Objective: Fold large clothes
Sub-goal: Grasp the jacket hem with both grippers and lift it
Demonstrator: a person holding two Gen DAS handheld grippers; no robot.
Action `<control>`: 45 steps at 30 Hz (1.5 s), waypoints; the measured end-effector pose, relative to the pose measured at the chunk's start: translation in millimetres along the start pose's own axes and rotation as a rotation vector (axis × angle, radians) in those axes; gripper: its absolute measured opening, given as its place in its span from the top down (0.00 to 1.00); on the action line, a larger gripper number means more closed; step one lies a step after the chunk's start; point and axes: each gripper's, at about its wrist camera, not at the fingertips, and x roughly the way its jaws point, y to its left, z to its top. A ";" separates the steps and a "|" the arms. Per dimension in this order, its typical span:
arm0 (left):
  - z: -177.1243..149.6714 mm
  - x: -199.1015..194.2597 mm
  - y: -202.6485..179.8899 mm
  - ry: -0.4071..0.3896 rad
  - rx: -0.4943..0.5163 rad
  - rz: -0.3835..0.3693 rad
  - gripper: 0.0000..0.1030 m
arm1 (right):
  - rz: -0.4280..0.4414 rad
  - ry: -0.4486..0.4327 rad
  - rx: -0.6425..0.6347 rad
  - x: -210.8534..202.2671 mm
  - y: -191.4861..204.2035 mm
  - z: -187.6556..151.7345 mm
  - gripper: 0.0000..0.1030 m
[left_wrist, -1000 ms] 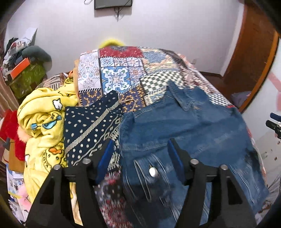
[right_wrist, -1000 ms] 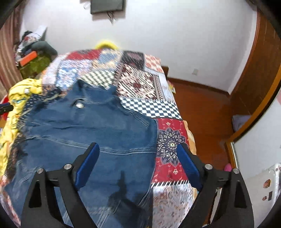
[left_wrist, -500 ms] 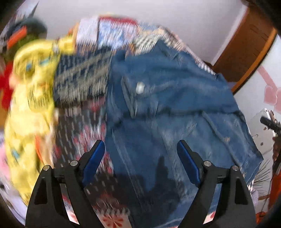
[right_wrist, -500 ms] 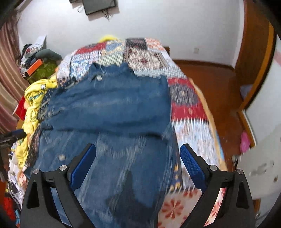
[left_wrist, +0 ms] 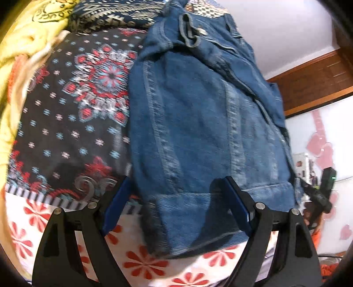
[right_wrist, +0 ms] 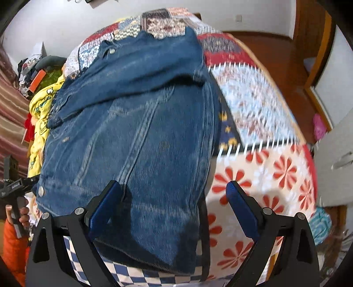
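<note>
Left wrist view: the left hand-held gripper (left_wrist: 178, 205) hangs low over the near hem of a blue denim jacket (left_wrist: 198, 123), its jaws spread wide with one blue-padded finger on each side of the hem's left portion and nothing clamped between them. The denim jacket lies lengthwise on a bed covered by a patchwork quilt (left_wrist: 72, 123), hem nearest the camera and collar farthest away, with a folded part bearing a metal button (left_wrist: 202, 32) lying across its far end. A yellow printed garment (left_wrist: 26, 39) is heaped along the quilt's left edge, and a navy patterned cloth (left_wrist: 110, 15) lies beyond it, touching the jacket's far left side. At the right margin the right hand-held gripper (left_wrist: 317, 192) appears as a dark body beside the jacket's hem corner; its jaws cannot be judged from here. Right wrist view: the right hand-held gripper (right_wrist: 174, 209) is likewise released, jaws wide apart, the left finger over the denim near the hem and the right finger over the quilt's red-flower patch (right_wrist: 275, 176). The jacket (right_wrist: 136, 123) occupies the left half of the quilt (right_wrist: 249, 99), its upper part folded down over the body in a darker band. The yellow garment (right_wrist: 42, 110) lies just beside the jacket's left edge. The left hand-held gripper (right_wrist: 13, 187) shows at the far left margin, gripped by bare fingers (right_wrist: 22, 217).
</note>
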 end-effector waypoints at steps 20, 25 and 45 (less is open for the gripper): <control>29.2 -63.7 -44.7 -0.218 0.095 0.046 0.85 | 0.112 -0.064 -0.095 -14.3 33.1 24.9 0.84; 71.1 -103.4 -82.9 -0.341 0.166 -0.019 0.86 | 0.153 -0.184 -0.133 -38.3 46.8 64.6 0.85; 277.8 11.5 -42.9 -0.269 0.047 0.137 0.85 | 0.090 -0.237 0.052 64.3 25.6 247.2 0.84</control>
